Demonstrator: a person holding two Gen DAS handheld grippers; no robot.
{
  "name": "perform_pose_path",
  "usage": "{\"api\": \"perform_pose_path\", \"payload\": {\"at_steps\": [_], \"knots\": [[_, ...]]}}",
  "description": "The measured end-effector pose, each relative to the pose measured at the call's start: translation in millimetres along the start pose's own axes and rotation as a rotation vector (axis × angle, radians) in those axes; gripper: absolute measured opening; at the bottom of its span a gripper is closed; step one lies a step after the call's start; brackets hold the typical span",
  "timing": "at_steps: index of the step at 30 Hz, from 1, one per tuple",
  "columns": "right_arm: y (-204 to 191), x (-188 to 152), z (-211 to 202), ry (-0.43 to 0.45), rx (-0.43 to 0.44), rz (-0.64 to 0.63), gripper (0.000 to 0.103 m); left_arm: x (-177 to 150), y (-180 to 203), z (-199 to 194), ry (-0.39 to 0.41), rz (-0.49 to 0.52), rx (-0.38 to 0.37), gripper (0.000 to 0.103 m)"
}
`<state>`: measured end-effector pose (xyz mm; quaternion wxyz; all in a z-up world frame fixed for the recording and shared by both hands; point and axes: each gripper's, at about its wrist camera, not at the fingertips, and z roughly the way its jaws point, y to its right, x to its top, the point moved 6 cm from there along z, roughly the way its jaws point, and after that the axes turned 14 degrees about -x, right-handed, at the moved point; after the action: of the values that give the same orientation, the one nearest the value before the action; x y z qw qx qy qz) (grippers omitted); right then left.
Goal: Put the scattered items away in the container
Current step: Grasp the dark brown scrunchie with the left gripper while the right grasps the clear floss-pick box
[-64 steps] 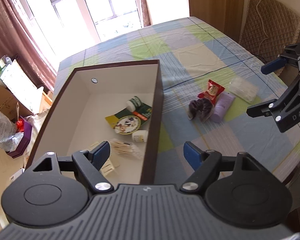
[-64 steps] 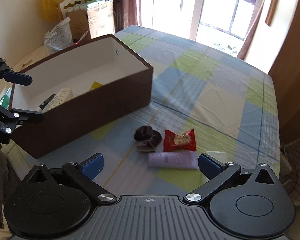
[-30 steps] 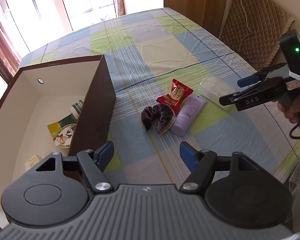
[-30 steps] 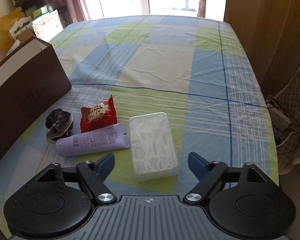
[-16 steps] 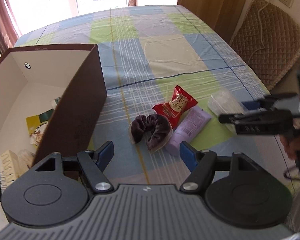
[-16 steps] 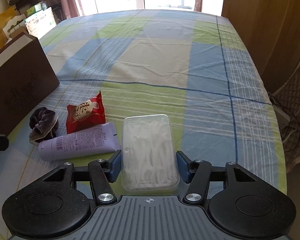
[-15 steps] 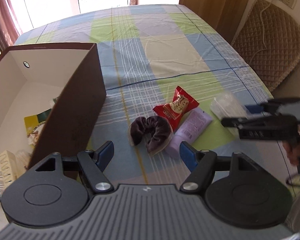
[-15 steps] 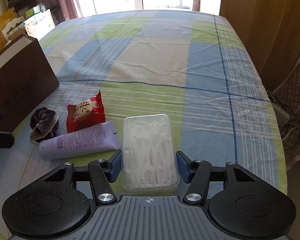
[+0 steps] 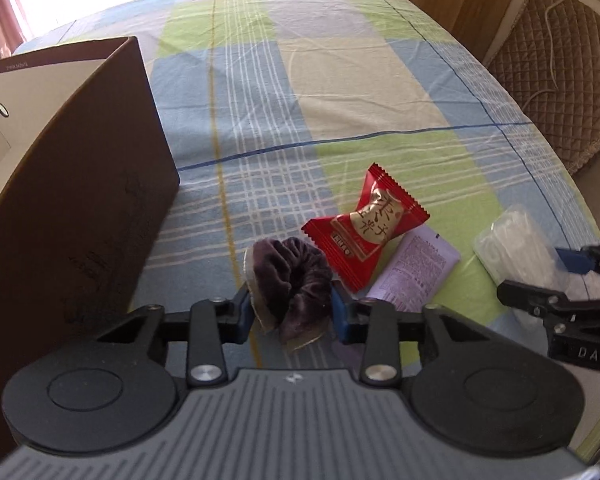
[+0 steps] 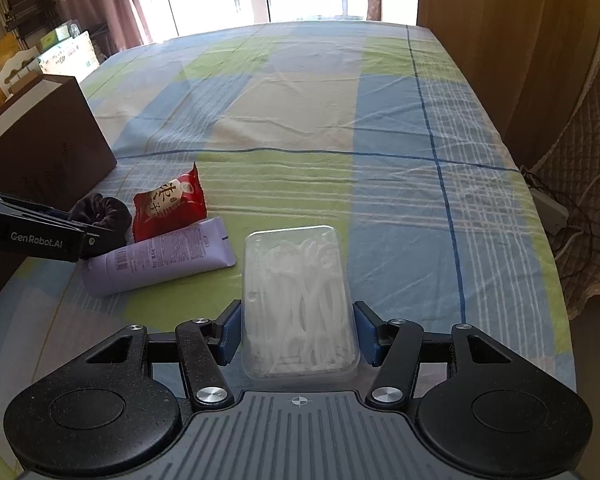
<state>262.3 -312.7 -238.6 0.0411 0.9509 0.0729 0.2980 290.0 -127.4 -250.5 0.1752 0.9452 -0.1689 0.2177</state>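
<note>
Both grippers are busy here. The left gripper (image 9: 292,312) has its blue pads (image 9: 243,312) pressed in on either side of the dark purple scrunchie (image 9: 290,276) — clamped on it, and the scrunchie sits low against the checked tablecloth (image 9: 340,80), not far from the near edge. The right gripper (image 10: 298,334) is squeezed around the clear floss box (image 10: 300,300), one pad (image 10: 231,332) on each long side, box flat on the cloth, also toward the near edge. Between the two grabs, the red candy pack (image 9: 366,226) lies touching the scrunchie and partly overlapping the lilac tube (image 9: 414,274), which lies just beside the floss box. The brown box (image 9: 80,184) stands to the left of the pile, its outer wall facing the scrunchie — near it but not touching. From the right wrist view the left gripper comes in from the left edge, right over the scrunchie (image 10: 100,210) and the cap end of the tube (image 10: 160,258).
</note>
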Motion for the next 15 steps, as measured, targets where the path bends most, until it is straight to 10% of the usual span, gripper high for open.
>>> {"api": "perform_pose_path", "payload": {"at_steps": [15], "knots": [[-30,-28,-20,-0.044,-0.033,-0.086,0.059,-62,25,-117,0.116,0.088,-0.041,0.022]]}}
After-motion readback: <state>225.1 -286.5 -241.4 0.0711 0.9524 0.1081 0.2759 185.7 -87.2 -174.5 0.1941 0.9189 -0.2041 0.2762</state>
